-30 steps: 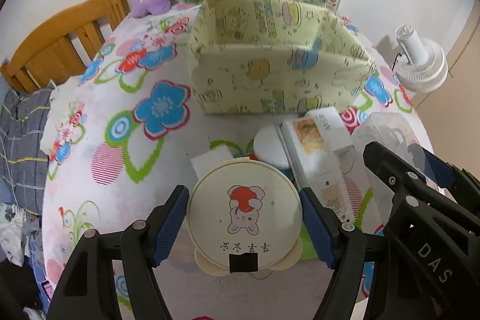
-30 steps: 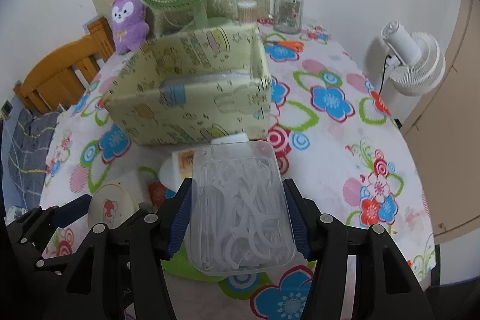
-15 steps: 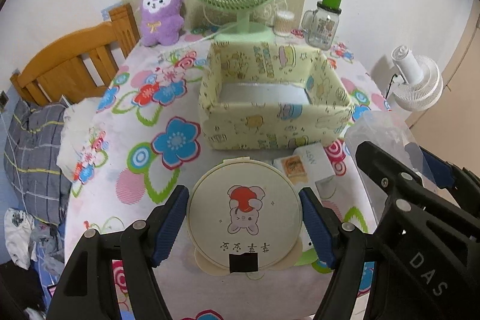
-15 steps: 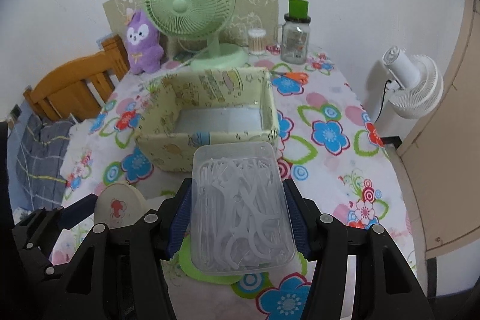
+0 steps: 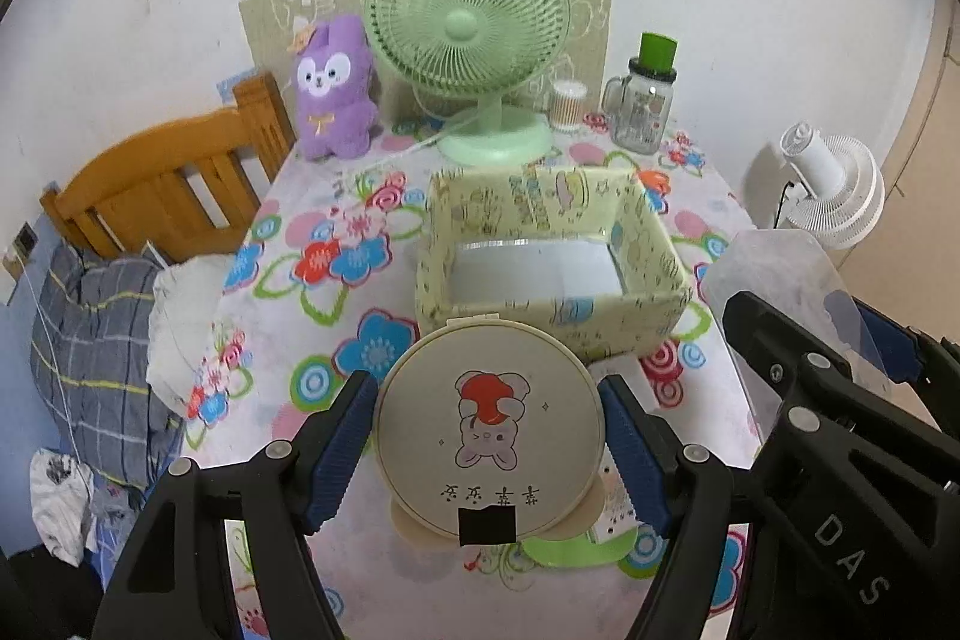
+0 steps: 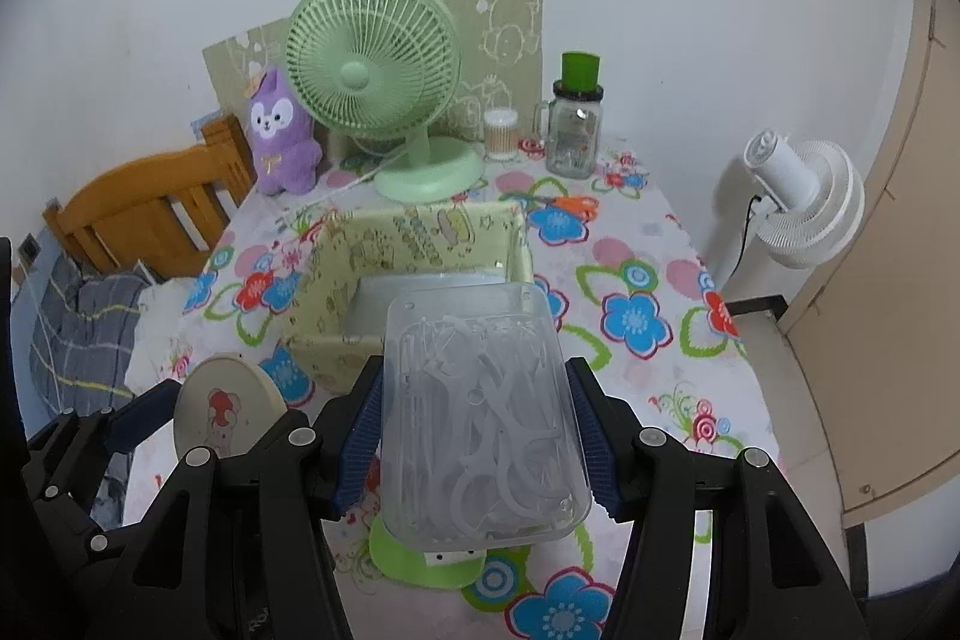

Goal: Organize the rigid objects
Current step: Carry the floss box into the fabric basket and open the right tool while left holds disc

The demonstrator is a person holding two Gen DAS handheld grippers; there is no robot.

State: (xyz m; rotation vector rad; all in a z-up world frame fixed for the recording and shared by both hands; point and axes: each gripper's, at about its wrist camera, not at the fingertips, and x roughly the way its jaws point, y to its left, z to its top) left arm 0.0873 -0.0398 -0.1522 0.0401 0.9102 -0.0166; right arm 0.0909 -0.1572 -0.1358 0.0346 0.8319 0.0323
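The left gripper [image 5: 487, 451] has its fingers [image 5: 339, 445] clamped on a round cream case [image 5: 489, 430] with a cartoon animal on its lid, held above the worktop [image 5: 312, 340], which wears a flowered cloth; the right gripper [image 6: 477, 442] has its fingers [image 6: 591, 445] clamped on the long sides of a clear plastic box [image 6: 483, 415] full of white floss picks, also held off the worktop; in the left view the right gripper shows at the right edge with the clear box in it, beside the round case and apart from it. Beyond both held things sits an open pale yellow storage box [image 5: 546, 262] with a bare grey floor; the clear box overlaps its near edge in the right view. Under the held things a few small white packets [image 5: 618, 514] and a green shape lie on the cloth. At the far edge stand a green fan [image 5: 468, 40], a purple plush toy [image 5: 333, 91], a jar of cotton swabs [image 5: 567, 105] and a glass jar with a green cap [image 5: 645, 103]; orange scissors [image 6: 570, 205] lie near the storage box.
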